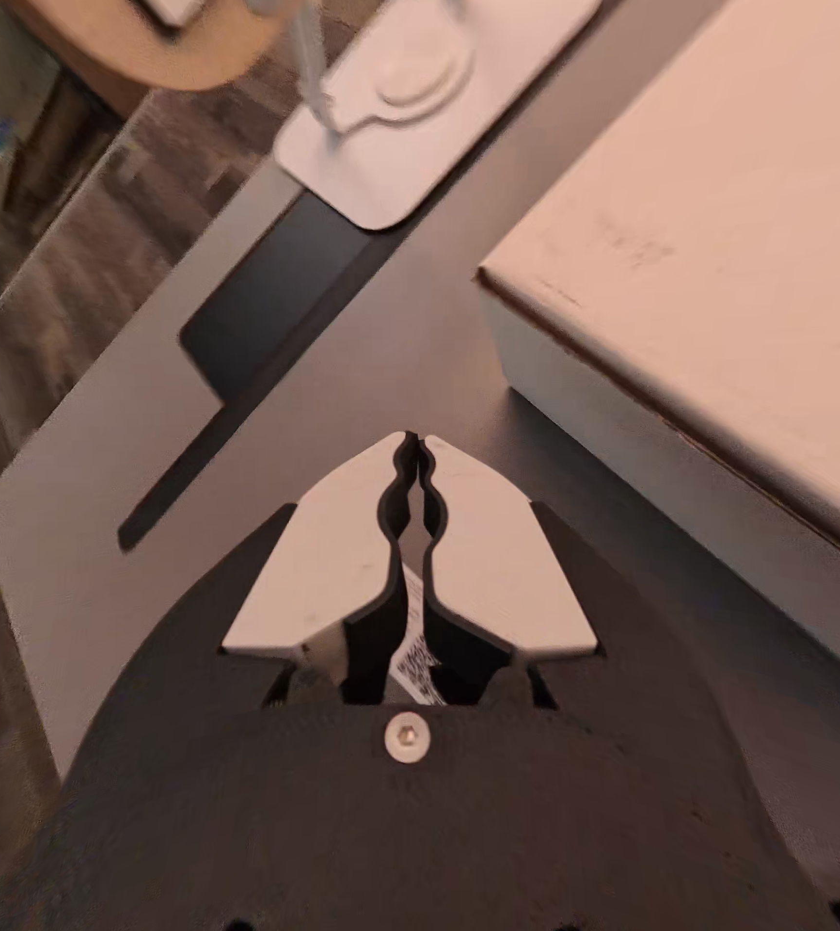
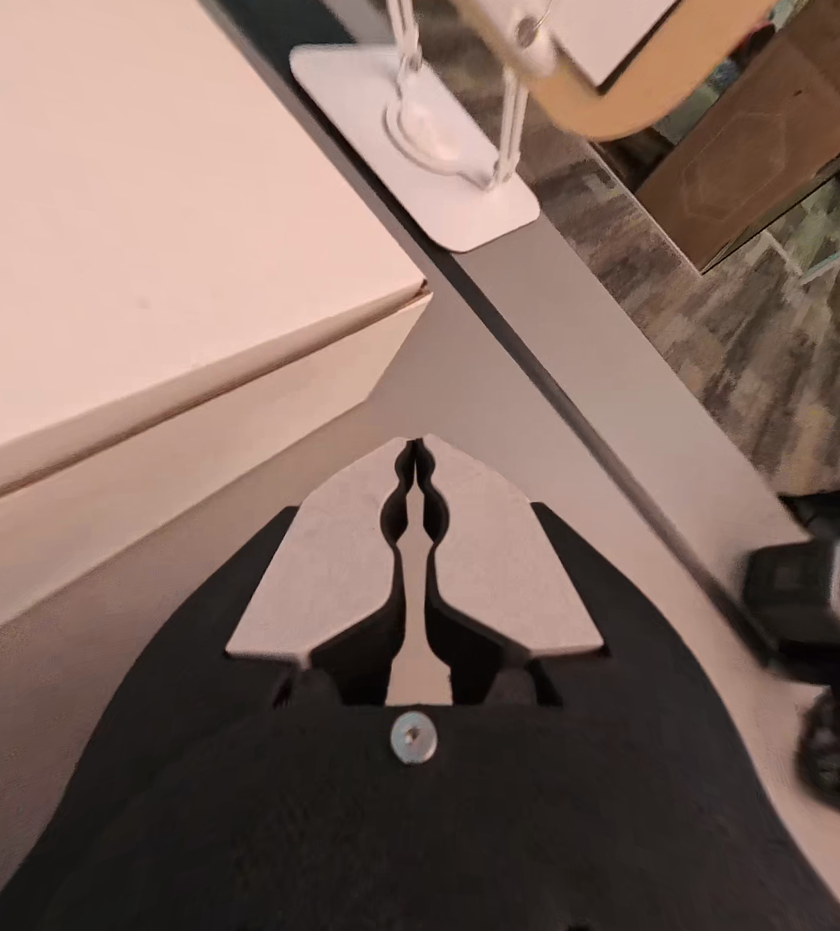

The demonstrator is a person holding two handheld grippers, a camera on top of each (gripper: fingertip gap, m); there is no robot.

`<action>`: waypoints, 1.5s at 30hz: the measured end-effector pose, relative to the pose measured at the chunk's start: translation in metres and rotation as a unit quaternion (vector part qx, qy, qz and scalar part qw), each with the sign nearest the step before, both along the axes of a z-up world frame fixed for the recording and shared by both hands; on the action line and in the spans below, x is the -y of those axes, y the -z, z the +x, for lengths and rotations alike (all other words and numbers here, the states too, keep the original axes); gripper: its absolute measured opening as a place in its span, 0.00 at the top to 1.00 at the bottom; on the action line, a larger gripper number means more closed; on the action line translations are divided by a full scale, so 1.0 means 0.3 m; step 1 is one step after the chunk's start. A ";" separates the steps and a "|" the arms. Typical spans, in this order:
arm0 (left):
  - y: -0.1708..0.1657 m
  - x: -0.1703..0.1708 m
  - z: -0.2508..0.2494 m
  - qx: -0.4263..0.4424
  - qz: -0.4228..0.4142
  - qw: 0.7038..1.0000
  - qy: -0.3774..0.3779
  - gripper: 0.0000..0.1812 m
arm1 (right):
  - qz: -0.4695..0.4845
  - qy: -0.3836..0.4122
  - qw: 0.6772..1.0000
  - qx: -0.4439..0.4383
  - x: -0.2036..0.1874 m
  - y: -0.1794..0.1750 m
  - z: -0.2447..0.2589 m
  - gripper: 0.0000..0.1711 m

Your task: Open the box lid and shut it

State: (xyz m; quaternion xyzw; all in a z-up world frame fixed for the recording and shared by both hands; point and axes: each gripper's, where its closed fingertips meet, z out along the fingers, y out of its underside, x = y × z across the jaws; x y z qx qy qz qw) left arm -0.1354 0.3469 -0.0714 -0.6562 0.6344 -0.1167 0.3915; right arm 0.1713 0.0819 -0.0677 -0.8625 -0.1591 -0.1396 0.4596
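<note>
Flanking closed box (image 1: 710, 252): left gripper (image 1: 416, 437), right gripper (image 2: 416, 442), both empty, pinched together.

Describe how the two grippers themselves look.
Both match. The left gripper and right gripper each have a matte black body with one silver hex screw, two pale wedge-shaped fingers tapering to tips, and wavy black inner pads. No cables or sleeves show.

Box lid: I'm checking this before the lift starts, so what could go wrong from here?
1. Both grippers, left and right, have jaws shut beside the box, so they may slip off the lid seam.
2. The stand at the table edge could be knocked.
</note>
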 end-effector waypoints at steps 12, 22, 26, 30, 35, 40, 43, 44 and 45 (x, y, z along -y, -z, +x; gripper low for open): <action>0.091 -0.008 0.189 -0.197 0.135 0.947 0.216 1.00 | -0.154 -0.110 0.974 0.124 -0.175 0.078 0.035 1.00; 0.094 0.016 0.224 -0.251 0.091 0.929 0.256 1.00 | -0.191 -0.129 0.965 0.126 -0.189 0.094 0.003 1.00; 0.095 0.020 0.230 -0.204 0.066 0.947 0.241 1.00 | -0.183 -0.110 0.970 0.121 -0.192 0.095 0.012 1.00; 0.067 0.035 0.210 -0.147 0.044 0.965 0.214 1.00 | -0.138 -0.076 0.984 0.083 -0.177 0.079 0.023 1.00; 0.046 0.130 0.069 -0.130 -0.007 0.965 0.228 1.00 | -0.132 -0.103 0.983 0.074 -0.016 0.083 -0.038 1.00; 0.091 0.239 0.001 -0.160 0.029 0.951 0.262 1.00 | -0.163 -0.150 0.971 0.086 0.097 0.111 -0.131 1.00; 0.095 0.274 0.030 -0.144 0.022 0.954 0.260 1.00 | -0.168 -0.165 0.967 0.093 0.090 0.111 -0.168 1.00; 0.092 0.280 0.040 -0.139 0.021 0.956 0.257 1.00 | -0.163 -0.171 0.968 0.084 0.082 0.105 -0.188 1.00; 0.092 0.279 0.046 -0.139 0.024 0.958 0.251 1.00 | -0.159 -0.177 0.968 0.076 0.074 0.097 -0.209 1.00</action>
